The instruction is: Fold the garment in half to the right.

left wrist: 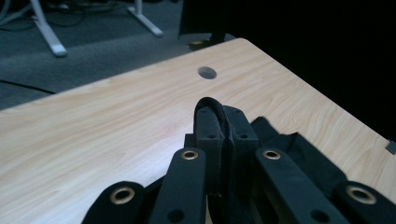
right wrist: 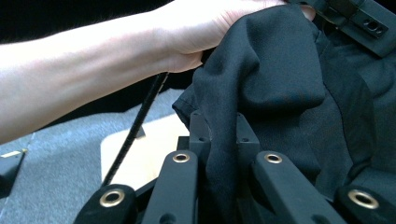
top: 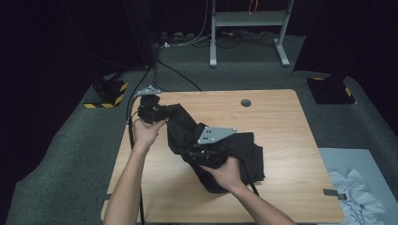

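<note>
2 grippers grip 1 black garment [top: 220, 154] that lies bunched on the middle of the wooden table [top: 281, 140], its bulk spread toward the person's near right side. The left gripper [top: 174, 110] sits near the table's far left edge, held by the left hand [top: 146, 131], and lifts 1 corner of the cloth off the wood. In the left gripper view its jaws are pressed together on a thin fold of black fabric [left wrist: 217, 112], with the bare tabletop and a round cable hole [left wrist: 207, 72] beyond. The right gripper [top: 193, 153], with a grey plate [top: 215, 134] on top, lies over the middle of the garment, held by the right hand [top: 228, 172]. In the right gripper view its jaws stand narrow, with a ridge of the cloth [right wrist: 224, 140] caught between them; the left forearm [right wrist: 93, 60] crosses above. White cloth [top: 356, 197] lies on the floor, right of the table and well apart from the garment.
</note>
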Demonstrator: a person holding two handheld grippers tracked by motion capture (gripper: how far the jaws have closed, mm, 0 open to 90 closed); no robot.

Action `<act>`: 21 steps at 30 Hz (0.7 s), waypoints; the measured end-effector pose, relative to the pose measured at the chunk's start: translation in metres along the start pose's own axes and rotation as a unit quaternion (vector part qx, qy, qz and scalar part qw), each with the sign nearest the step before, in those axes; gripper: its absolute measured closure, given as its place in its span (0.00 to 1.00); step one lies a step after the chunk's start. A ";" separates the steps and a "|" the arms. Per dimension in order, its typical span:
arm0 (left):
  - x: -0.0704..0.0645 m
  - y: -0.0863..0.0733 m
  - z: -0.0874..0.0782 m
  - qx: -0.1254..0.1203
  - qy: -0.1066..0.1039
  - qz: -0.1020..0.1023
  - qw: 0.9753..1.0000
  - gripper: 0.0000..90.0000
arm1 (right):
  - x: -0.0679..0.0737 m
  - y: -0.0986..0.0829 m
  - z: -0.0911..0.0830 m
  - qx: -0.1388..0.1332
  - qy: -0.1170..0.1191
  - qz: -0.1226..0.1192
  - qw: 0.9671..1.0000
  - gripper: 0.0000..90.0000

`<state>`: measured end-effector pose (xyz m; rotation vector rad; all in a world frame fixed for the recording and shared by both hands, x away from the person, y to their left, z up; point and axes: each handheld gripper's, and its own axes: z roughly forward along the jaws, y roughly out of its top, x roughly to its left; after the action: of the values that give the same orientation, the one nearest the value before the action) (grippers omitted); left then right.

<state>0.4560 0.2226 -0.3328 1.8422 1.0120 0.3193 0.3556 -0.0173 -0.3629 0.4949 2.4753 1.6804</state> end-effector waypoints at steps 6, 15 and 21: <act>-0.012 0.015 -0.014 -0.001 0.024 0.018 1.000 0.96 | 0.007 0.012 -0.011 -0.040 0.002 -0.009 0.999 0.93; -0.027 0.009 0.049 0.028 0.015 0.027 0.999 0.96 | -0.017 -0.021 -0.035 -0.045 -0.024 0.040 0.998 0.93; -0.034 0.000 0.074 0.036 0.029 0.031 0.998 0.96 | -0.031 -0.045 -0.044 -0.038 -0.040 0.063 0.997 0.93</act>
<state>0.4794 0.1504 -0.3626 1.9419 1.0193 0.3788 0.3634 -0.0817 -0.3898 0.7075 2.3608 1.7547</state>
